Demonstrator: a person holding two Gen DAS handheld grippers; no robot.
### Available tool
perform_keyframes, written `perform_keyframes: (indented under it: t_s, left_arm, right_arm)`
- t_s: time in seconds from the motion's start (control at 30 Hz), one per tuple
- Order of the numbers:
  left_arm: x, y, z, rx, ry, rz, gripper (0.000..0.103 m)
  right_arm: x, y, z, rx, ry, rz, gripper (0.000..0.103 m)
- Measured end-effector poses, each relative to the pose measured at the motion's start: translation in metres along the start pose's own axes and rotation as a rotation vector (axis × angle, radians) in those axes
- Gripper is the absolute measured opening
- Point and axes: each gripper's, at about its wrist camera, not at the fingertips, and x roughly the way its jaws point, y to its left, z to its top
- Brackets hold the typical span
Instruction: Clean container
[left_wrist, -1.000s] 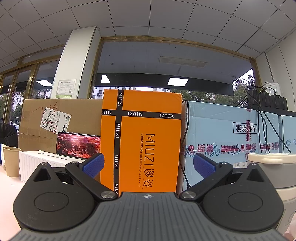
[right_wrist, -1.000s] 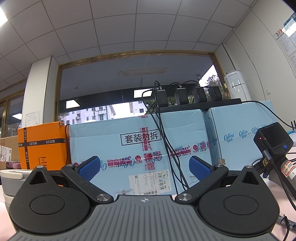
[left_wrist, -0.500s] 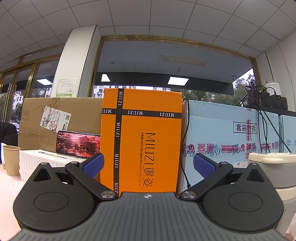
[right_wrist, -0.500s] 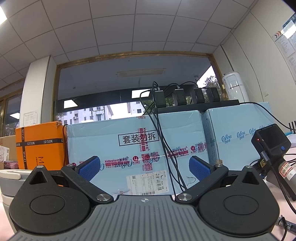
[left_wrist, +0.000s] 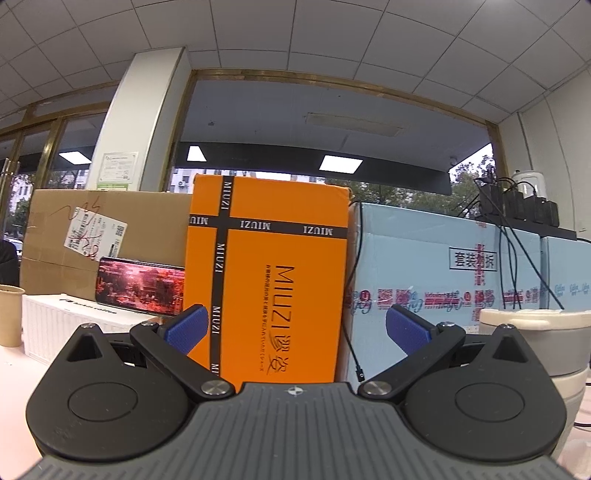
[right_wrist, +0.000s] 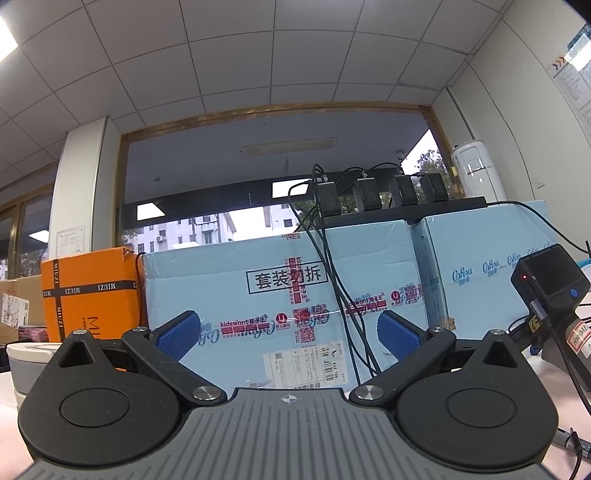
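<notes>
Both grippers released, container between them on the tabletop

The left gripper (left_wrist: 295, 328) and right gripper (right_wrist: 288, 338) hold their fingers spread, grasping nothing. The lidded container (left_wrist: 535, 339) stands between them; it looks rigid, smooth, probably light, best taken around its gray wall below the lid. Only the left view shows the paper cup (left_wrist: 10, 314); only the right shows the small camera (right_wrist: 552, 291).

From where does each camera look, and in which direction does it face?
Left wrist: sits low behind the open left gripper, faces the orange box; container at right edge.
Right wrist: sits behind the open right gripper, faces the blue box; container at left edge.
Both views share the container and both boxes.
</notes>
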Motion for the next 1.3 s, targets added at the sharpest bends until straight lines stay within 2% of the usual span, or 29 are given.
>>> perform_keyframes:
  t_s: [0.23,0.3,0.47,0.63,0.93,1.07,1.17,1.3]
  left_arm:
    - [-0.002,0.005,0.003,-0.019,-0.004,-0.002,0.103]
    - [-0.002,0.008,0.004,-0.03,-0.003,0.0,0.103]
    - [0.001,0.012,0.009,-0.033,0.076,-0.092,0.103]
    - [0.0,0.011,0.016,-0.027,0.162,-0.178,0.103]
    - [-0.008,0.014,0.022,0.005,0.252,-0.279,0.103]
    - [-0.01,0.011,0.014,0.009,0.267,-0.29,0.103]
    - [-0.011,0.009,0.008,0.027,0.288,-0.303,0.103]
    - [-0.012,0.004,0.003,0.056,0.303,-0.318,0.103]
  right_arm:
    - [0.001,0.006,0.003,-0.048,-0.006,-0.02,0.103]
    - [0.004,0.006,0.005,-0.05,0.015,-0.029,0.103]
    - [0.001,0.006,0.017,-0.068,0.054,0.007,0.103]
    - [-0.003,0.003,0.031,-0.117,0.131,0.045,0.103]
    - [-0.02,0.002,0.048,-0.216,0.279,0.243,0.103]
    - [-0.029,0.016,0.049,-0.311,0.339,0.358,0.103]
    - [-0.033,0.03,0.045,-0.401,0.39,0.409,0.103]
    - [-0.035,0.041,0.04,-0.45,0.463,0.501,0.103]
